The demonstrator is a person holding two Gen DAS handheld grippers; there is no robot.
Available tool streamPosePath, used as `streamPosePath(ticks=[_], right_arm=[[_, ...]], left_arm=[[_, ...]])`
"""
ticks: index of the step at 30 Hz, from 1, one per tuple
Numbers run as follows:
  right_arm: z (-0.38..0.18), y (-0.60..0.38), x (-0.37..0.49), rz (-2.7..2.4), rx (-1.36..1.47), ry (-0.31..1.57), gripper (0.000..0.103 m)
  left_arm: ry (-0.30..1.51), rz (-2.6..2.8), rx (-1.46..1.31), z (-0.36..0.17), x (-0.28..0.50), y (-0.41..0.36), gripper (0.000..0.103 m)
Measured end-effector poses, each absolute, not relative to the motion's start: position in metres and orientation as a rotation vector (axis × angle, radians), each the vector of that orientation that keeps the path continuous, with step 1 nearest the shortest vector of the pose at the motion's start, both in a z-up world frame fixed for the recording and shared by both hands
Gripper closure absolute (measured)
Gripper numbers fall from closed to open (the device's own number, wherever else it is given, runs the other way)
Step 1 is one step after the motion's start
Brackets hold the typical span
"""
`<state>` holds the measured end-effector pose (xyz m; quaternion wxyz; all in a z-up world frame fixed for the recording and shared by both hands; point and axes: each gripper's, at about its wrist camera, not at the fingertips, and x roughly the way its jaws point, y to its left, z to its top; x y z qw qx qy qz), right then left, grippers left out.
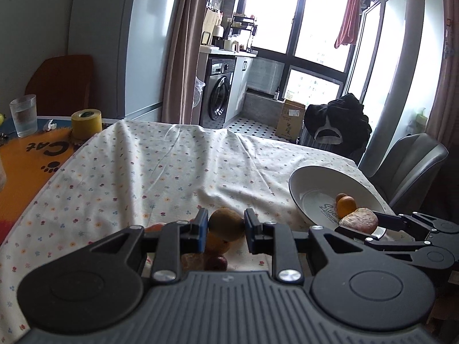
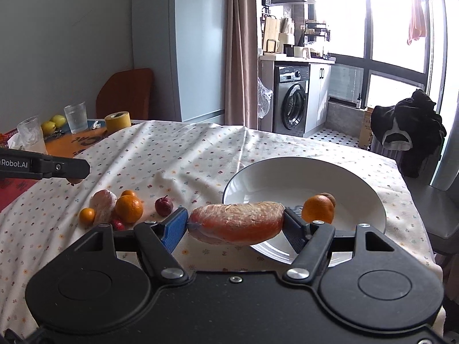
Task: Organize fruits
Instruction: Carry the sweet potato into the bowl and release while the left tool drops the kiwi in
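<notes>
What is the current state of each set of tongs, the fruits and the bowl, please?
Left tongs: shut on a kiwi, held above the loose fruit.
Right tongs: shut on a wrapped fruit, at the bowl's near rim.
Bowl: upright, holding an orange and a brown fruit behind it.
Loose fruits: resting on the tablecloth.

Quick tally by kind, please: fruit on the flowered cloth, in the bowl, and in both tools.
Oranges: 4 (3 on the cloth, 1 in the bowl)
Plastic-wrapped pieces: 2 (1 on the cloth, 1 in the right tool)
Small red fruits: 2 (on the cloth)
Brown fruits: 2 (1 in the left tool, 1 in the bowl)
Total: 10
</notes>
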<state>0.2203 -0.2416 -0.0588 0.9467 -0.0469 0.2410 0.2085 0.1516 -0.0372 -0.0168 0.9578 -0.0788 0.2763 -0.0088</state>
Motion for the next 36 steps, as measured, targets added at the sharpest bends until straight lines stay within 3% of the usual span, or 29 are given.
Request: streamPosePath(ticks=[36], right_arm=[[-0.083,-0.308,0.251,0.300,-0.020,0.509,0.034]], left_arm=[[0.627,-0.161,-0.055,-0.028,0.222,-0.136,0.078]])
